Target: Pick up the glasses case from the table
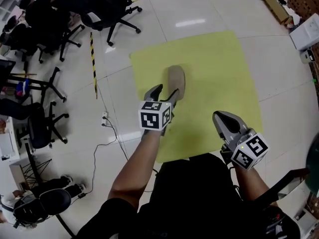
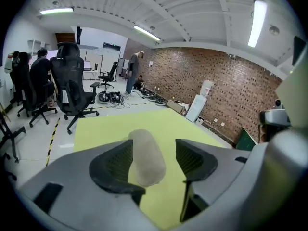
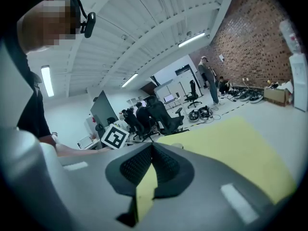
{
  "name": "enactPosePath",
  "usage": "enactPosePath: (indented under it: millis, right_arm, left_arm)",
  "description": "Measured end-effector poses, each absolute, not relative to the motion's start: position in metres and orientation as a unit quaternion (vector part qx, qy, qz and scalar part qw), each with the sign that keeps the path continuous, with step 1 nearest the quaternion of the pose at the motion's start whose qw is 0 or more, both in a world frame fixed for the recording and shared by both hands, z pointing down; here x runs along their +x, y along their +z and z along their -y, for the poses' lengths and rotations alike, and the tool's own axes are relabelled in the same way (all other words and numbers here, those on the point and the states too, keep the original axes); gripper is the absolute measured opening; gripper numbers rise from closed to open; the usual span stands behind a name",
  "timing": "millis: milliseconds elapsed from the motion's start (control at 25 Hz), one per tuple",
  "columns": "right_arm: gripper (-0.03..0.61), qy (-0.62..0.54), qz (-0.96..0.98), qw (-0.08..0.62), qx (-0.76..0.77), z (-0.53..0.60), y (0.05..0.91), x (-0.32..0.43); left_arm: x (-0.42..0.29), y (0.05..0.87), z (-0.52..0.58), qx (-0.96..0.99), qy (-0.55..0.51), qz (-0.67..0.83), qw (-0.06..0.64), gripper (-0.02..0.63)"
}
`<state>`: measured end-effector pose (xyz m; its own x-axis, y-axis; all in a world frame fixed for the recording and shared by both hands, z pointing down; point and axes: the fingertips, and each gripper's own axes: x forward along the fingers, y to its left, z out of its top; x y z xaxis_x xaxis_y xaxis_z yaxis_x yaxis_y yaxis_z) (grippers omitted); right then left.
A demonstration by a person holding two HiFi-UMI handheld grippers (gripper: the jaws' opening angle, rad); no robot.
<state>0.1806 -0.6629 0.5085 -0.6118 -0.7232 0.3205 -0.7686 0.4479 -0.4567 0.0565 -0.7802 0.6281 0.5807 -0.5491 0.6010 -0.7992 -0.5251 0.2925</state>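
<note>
Bench [image 1: 214,68] fills the middle of the head view: yellow-green top, bare except for one item. Tiled floor [image 1: 124,83] lies all round it. Office chairs [image 1: 107,6] stand far left, with striped tape [image 1: 92,59] and a cable [image 1: 107,133] on the floor left of the bench. Brick wall [image 2: 216,81] closes the far side in the left gripper view.

Left tongs [image 1: 165,92] are out over the near-left part of the bench, angled down, jaws apart at a middling width. Right tongs [image 1: 222,119] hang nearer the person, over the near right part of the bench. Their jaws are closed tip to tip with nothing between them, and only bench top shows through the slit in the right gripper view.

Glasses case [image 1: 176,79] is beige, oblong and rounded. It lies flat on the bench left of centre, long axis running near to far. Its near end sits between the left jaws. In the left gripper view it is close to the left jaw with a clear gap to the right jaw, and no squeeze is visible.

Progress: the reach looks done or nearly so, with the left tongs lined up around the case. It is not gripped and not lifted, and rests on the bench. Left to do, by my read: ease a bit further over the case if needed, close across its narrow width, lift clear. Right tongs look uninvolved.
</note>
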Motion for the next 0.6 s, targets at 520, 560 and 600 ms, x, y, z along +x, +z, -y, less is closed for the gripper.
enactPosePath:
  millis: [520,560,600]
  right_arm:
    - [0.002,0.322,0.833,0.038,0.449,0.672,0.543,0.21]
    - [0.002,0.323,0.832,0.037,0.449,0.672,0.545,0.211]
    - [0.002,0.324,0.831,0.037,0.45,0.672,0.546,0.211]
  left_arm:
    - [0.086,0.727,0.802,0.798,0.317,0.395,0.327,0.41]
    - [0.087,0.732,0.801,0.796,0.322,0.393,0.33,0.41]
    - [0.088,0.736,0.8,0.795,0.325,0.391,0.332,0.41]
